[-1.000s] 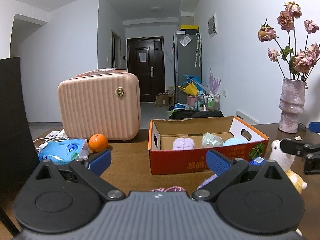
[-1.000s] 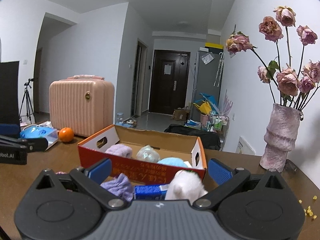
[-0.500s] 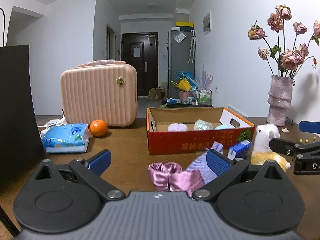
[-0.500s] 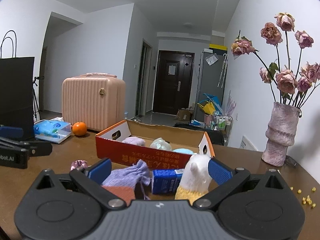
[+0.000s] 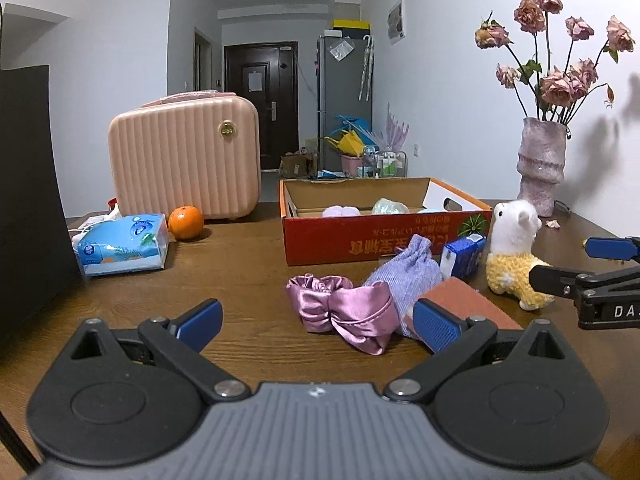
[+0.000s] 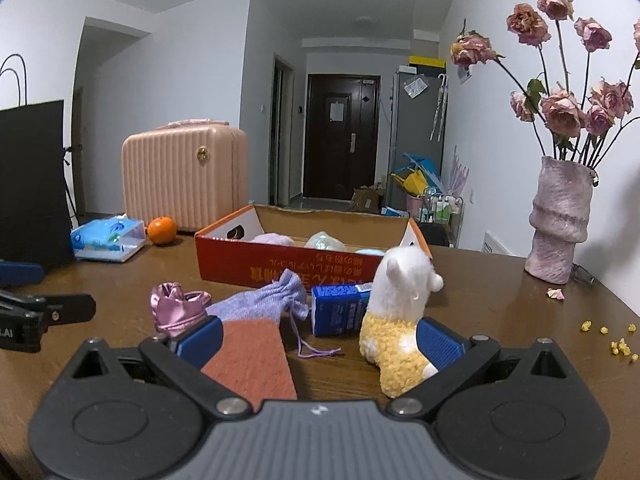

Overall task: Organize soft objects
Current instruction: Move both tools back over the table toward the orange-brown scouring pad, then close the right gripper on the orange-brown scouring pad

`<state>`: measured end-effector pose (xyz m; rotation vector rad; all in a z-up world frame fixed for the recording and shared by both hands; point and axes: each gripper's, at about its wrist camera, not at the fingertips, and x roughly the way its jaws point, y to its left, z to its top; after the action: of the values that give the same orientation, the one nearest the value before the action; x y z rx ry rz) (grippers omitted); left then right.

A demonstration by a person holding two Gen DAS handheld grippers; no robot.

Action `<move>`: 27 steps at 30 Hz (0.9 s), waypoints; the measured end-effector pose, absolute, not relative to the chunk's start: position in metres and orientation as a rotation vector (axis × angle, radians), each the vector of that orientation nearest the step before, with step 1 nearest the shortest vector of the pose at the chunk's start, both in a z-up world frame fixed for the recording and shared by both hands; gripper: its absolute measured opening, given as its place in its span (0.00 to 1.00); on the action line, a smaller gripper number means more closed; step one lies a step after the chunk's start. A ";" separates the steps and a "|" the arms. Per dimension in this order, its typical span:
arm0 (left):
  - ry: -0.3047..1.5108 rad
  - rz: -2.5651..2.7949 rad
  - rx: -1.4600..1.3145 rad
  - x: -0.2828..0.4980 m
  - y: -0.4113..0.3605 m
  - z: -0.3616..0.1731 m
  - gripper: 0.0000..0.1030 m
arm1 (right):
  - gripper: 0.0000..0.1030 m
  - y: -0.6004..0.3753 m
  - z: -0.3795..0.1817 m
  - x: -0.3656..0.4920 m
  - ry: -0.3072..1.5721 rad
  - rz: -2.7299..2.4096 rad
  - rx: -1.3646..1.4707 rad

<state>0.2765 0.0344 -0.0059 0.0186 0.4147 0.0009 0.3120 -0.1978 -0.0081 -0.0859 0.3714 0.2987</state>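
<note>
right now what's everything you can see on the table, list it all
cardboard box: 1, red-orange, table centre, three pale soft items inside
alpaca plush: 1, white and yellow, upright, right of box front
drawstring pouch: 1, lilac, before box
satin scrunchie: 1, pink, left of pouch
carton: 1, blue, lying between pouch and plush
sponge: 1, rust-brown, nearest
tissue pack: 1, blue, far left
orange: 1, beside suitcase
suitcase: 1, pink, rear left
vase: 1, mauve, dried roses, right
left tongs: open, empty
right tongs: open, empty
</note>
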 end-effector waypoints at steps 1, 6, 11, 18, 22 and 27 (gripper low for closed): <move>0.417 0.001 0.018 0.277 0.035 -0.006 1.00 | 1.00 -0.197 -0.009 0.313 0.377 0.299 -0.088; 0.431 0.014 0.014 0.281 0.037 -0.008 1.00 | 1.00 -0.193 -0.014 0.319 0.414 0.325 -0.091; 0.453 0.028 0.010 0.285 0.040 -0.010 1.00 | 1.00 -0.176 -0.025 0.328 0.479 0.380 -0.137; 0.457 0.029 0.006 0.286 0.041 -0.010 1.00 | 1.00 -0.157 -0.039 0.345 0.564 0.418 -0.180; 0.462 0.029 -0.003 0.287 0.044 -0.010 1.00 | 1.00 -0.149 -0.045 0.353 0.598 0.425 -0.190; 0.472 0.035 -0.003 0.288 0.044 -0.011 1.00 | 1.00 -0.144 -0.051 0.362 0.632 0.421 -0.193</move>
<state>0.2884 0.0442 -0.0112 -0.0027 0.4721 0.0347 0.3621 -0.1437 -0.0511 -0.1934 0.6318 0.4215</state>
